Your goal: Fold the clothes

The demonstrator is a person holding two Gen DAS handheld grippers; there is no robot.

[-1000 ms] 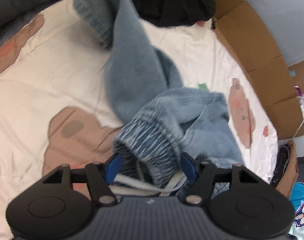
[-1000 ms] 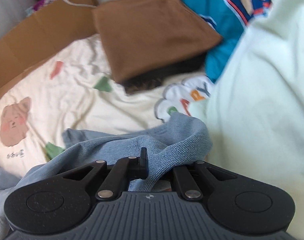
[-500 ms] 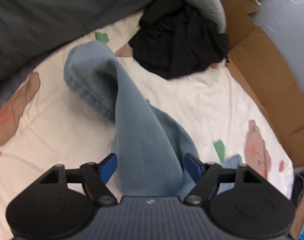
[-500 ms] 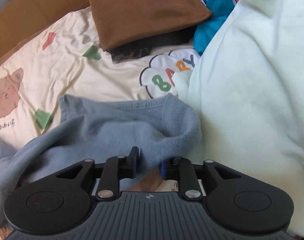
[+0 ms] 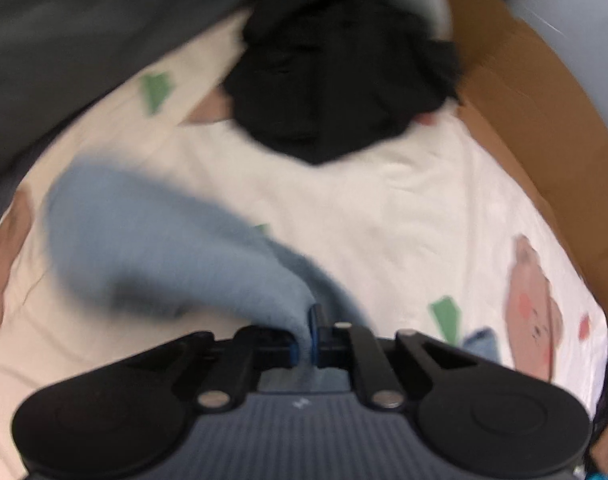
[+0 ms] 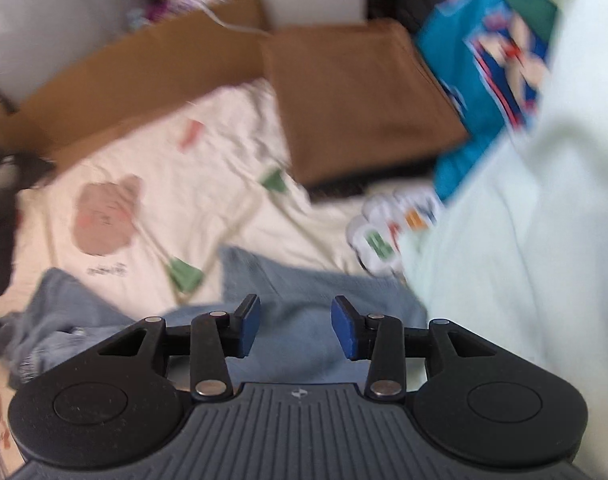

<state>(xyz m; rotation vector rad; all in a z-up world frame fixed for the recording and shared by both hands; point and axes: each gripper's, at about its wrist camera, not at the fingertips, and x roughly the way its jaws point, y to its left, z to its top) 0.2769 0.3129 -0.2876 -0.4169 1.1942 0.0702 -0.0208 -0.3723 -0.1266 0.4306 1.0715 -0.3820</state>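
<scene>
Blue garment (image 5: 156, 248): light knit, lying on cream printed bedsheet (image 5: 384, 208)
Left tongs (image 5: 308, 336): pressed together, pinching a fold of blue garment
Right tongs (image 6: 295, 326): opening, nothing gripped, garment below
Nearby: black clothing (image 5: 336, 80), brown folded cloth (image 6: 356, 96)

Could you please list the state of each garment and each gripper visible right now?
left gripper: shut, pinching the blue garment's fabric.
right gripper: jaws opening, nothing between the pads, above the cloth.
blue garment: unfolded, one part lifted.
black garment: crumpled heap on the sheet.
brown garment: folded flat.
teal printed garment: spread, partly covered.
</scene>
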